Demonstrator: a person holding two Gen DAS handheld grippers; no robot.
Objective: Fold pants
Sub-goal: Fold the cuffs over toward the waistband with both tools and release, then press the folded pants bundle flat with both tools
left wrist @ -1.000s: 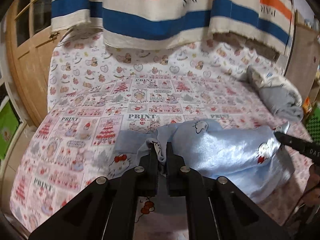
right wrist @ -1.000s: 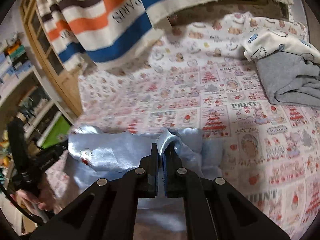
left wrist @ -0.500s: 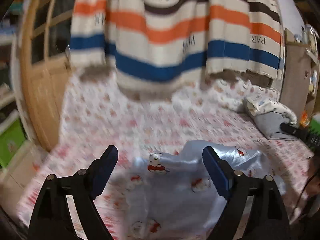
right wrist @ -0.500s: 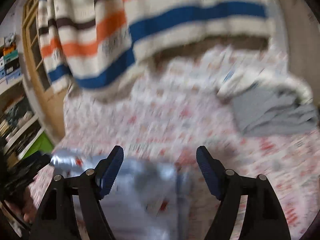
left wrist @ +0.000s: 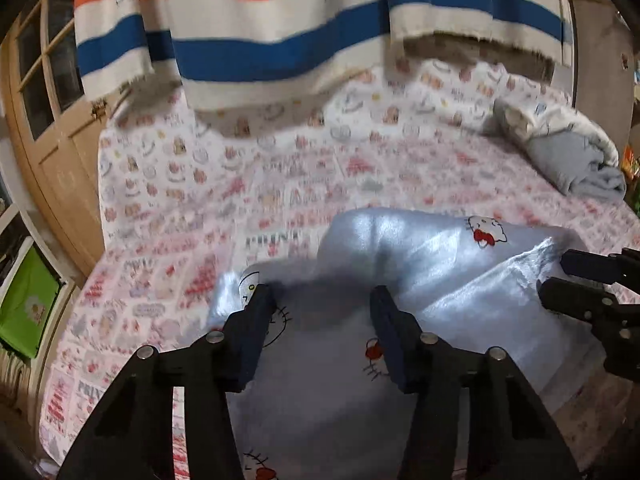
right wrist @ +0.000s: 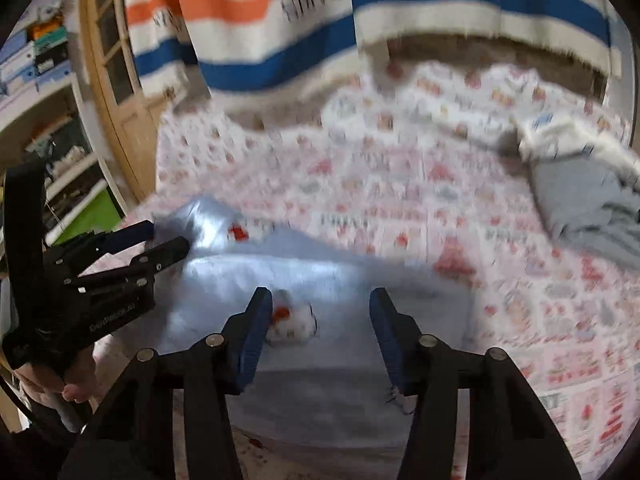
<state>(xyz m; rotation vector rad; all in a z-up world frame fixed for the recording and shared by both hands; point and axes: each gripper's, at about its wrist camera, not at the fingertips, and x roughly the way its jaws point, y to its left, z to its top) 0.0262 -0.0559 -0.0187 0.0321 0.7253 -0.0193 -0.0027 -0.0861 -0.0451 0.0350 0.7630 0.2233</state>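
Note:
Light blue satin pants (left wrist: 432,264) with a cat print lie bunched on the patterned bed sheet (left wrist: 280,184). My left gripper (left wrist: 322,296) hovers over their near left part. Its jaws stand apart and are closing, with cloth below them but no pad pressing on it. In the right wrist view the pants (right wrist: 288,276) spread under my right gripper (right wrist: 320,300), whose jaws are also apart and closing, gripping nothing. The right gripper (left wrist: 576,280) shows at the pants' right edge in the left wrist view. The left gripper (right wrist: 168,244), with a hand on its handle, shows at the pants' left end.
A striped orange, blue and white blanket (left wrist: 280,32) hangs behind the bed. A pile of grey and white clothes (left wrist: 568,152) lies at the far right. A wooden door (left wrist: 44,128) and shelves (right wrist: 44,92) stand to the left.
Both grippers were shut on folds of the pants, then let go and opened wide. Now their jaws stand narrower, and the pants lie loose on the bed.

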